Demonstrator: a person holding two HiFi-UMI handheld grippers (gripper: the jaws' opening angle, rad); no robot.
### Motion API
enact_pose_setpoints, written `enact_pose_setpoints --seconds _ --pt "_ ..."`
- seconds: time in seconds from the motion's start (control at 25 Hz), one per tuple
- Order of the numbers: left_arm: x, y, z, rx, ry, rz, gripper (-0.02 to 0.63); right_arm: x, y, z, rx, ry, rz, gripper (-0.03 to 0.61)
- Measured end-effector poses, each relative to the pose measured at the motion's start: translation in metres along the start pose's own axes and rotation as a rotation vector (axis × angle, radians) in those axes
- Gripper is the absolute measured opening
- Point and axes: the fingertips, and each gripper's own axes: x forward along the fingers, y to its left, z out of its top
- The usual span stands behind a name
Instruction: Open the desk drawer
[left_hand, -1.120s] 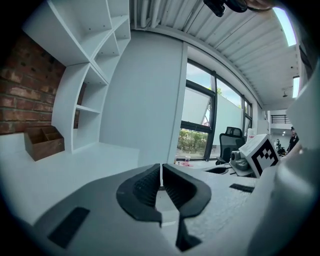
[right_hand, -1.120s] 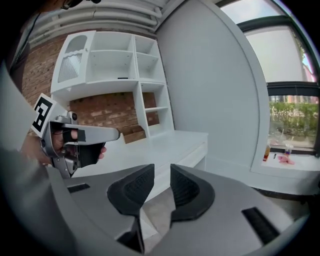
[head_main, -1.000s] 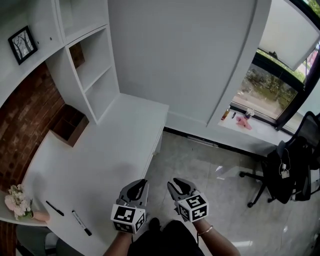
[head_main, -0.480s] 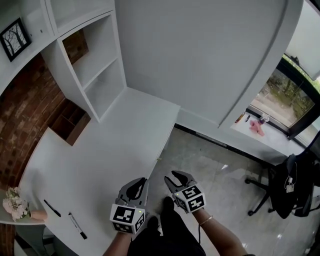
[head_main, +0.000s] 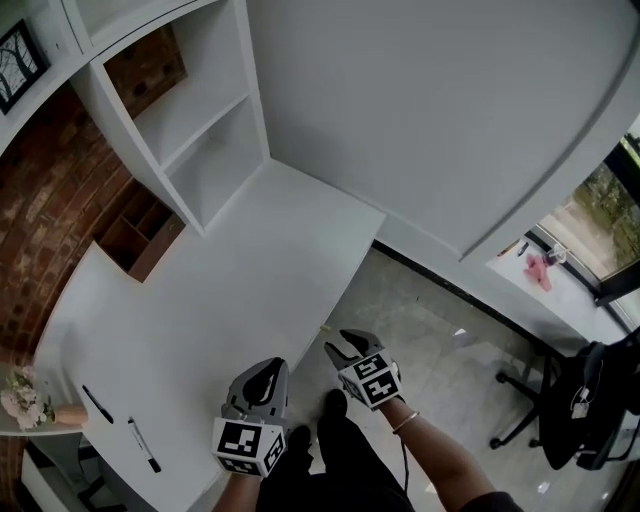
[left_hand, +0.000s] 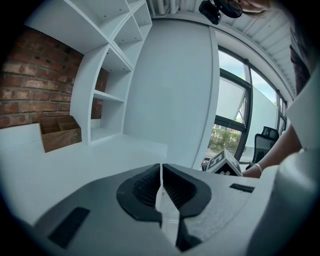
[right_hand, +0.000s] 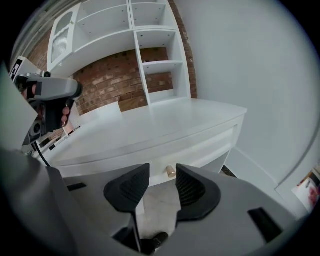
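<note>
The white desk (head_main: 230, 300) has a closed drawer front (right_hand: 200, 150) under its edge, with a small pale knob (right_hand: 170, 171). My right gripper (right_hand: 162, 175) faces that knob from a short way off. Its jaws are opening with nothing between them, and the knob shows in the gap beyond the fingertips. In the head view the right gripper (head_main: 347, 347) hangs just off the desk's near edge. My left gripper (head_main: 258, 380) hovers over the desk's front corner, its jaws shut together on nothing (left_hand: 160, 175).
A white shelf unit (head_main: 190, 130) and a wooden organiser box (head_main: 140, 235) stand at the desk's back. Two pens (head_main: 140, 445) and a small flower bunch (head_main: 25, 395) lie at its left end. An office chair (head_main: 580, 400) stands on the tiled floor at the right.
The right gripper has moved lower and closer to the desk's front edge, and its jaws have spread wider. The left gripper has shifted slightly left and down, still shut.
</note>
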Motion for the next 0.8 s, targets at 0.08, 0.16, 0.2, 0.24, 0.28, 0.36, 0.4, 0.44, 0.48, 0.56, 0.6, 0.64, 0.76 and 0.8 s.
enact_pose_setpoints --seconds 0.08,0.16,0.2,0.24,0.28,0.36,0.4,0.44,0.48,0.56,0.6,0.64,0.76,0.8 --pt "0.002 0.006 -0.001 -0.017 0.005 0.026 0.009 0.015 -0.004 -0.003 -0.019 0.037 0.022 0.14" --pt "0.005 0.01 -0.003 -0.03 0.01 0.046 0.009 0.03 -0.008 -0.007 -0.05 0.078 0.035 0.141" --pt "0.007 0.012 -0.004 -0.036 0.012 0.053 0.009 0.036 -0.01 -0.01 -0.069 0.099 0.038 0.143" --pt "0.009 0.012 -0.004 -0.041 0.013 0.059 0.009 0.041 -0.012 -0.013 -0.087 0.118 0.041 0.143" --pt "0.011 0.013 -0.005 -0.046 0.014 0.063 0.009 0.045 -0.014 -0.015 -0.1 0.132 0.045 0.143" --pt "0.014 0.014 -0.005 -0.052 0.016 0.067 0.009 0.052 -0.016 -0.017 -0.111 0.149 0.052 0.143" --pt "0.016 0.014 -0.005 -0.054 0.018 0.068 0.009 0.056 -0.016 -0.017 -0.116 0.156 0.056 0.143" --pt "0.018 0.014 -0.005 -0.054 0.02 0.069 0.009 0.06 -0.016 -0.017 -0.125 0.165 0.06 0.143" --pt "0.02 0.015 -0.005 -0.053 0.023 0.07 0.009 0.064 -0.015 -0.018 -0.137 0.176 0.065 0.143" --pt "0.023 0.014 -0.006 -0.05 0.031 0.071 0.009 0.07 -0.013 -0.02 -0.166 0.19 0.073 0.14" --pt "0.024 0.014 -0.007 -0.049 0.035 0.071 0.009 0.073 -0.012 -0.02 -0.176 0.193 0.076 0.133" --pt "0.025 0.014 -0.008 -0.049 0.038 0.071 0.009 0.074 -0.011 -0.021 -0.184 0.197 0.079 0.129" --pt "0.026 0.015 -0.01 -0.052 0.046 0.074 0.009 0.075 -0.013 -0.025 -0.214 0.22 0.064 0.114" --pt "0.026 0.015 -0.01 -0.052 0.048 0.075 0.009 0.075 -0.014 -0.026 -0.231 0.23 0.052 0.086"
